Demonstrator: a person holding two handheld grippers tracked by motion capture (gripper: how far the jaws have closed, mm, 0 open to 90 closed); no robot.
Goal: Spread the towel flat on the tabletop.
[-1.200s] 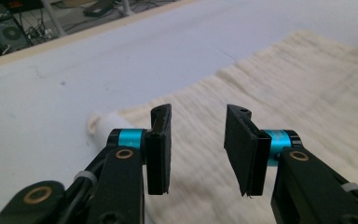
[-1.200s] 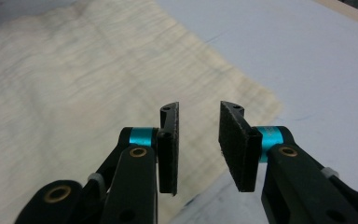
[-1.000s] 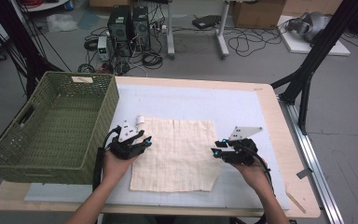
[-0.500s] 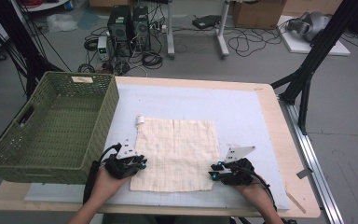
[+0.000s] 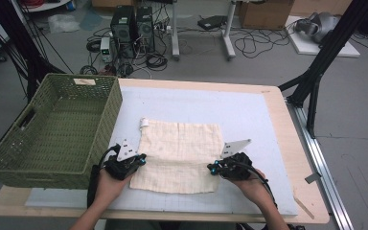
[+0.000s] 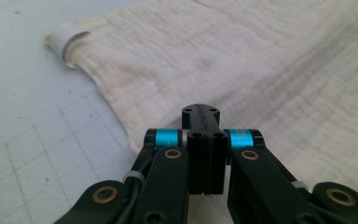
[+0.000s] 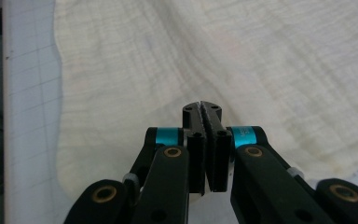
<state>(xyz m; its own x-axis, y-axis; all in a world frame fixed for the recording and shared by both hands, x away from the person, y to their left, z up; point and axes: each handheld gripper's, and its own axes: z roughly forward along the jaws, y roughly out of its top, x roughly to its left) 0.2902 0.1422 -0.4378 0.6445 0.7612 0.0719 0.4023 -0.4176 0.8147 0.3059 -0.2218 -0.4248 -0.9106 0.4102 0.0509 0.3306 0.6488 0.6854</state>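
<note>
A cream cloth (image 5: 179, 153) lies flat on the pale mat, with a small white tag (image 5: 143, 122) at its far left corner. My left gripper (image 5: 141, 158) sits at the cloth's left edge near its front corner. Its jaws have just been closing and now meet on the cloth (image 6: 261, 70) edge at the left gripper's tips (image 6: 201, 109). My right gripper (image 5: 212, 167) is at the right edge near the front. Its jaws have also just been closing, and the right gripper (image 7: 201, 106) pinches the cloth (image 7: 261, 60), where folds run toward the tips.
A green woven basket (image 5: 100, 129) stands on the table's left side, close to my left hand. Bare mat (image 5: 249, 115) stretches behind and to the right of the cloth. The wooden table edge (image 5: 311, 211) runs near my right forearm.
Both hands have come toward the table's near edge along the cloth's sides, the right one also leftward onto the cloth. Both pairs of jaws went from apart to shut.
</note>
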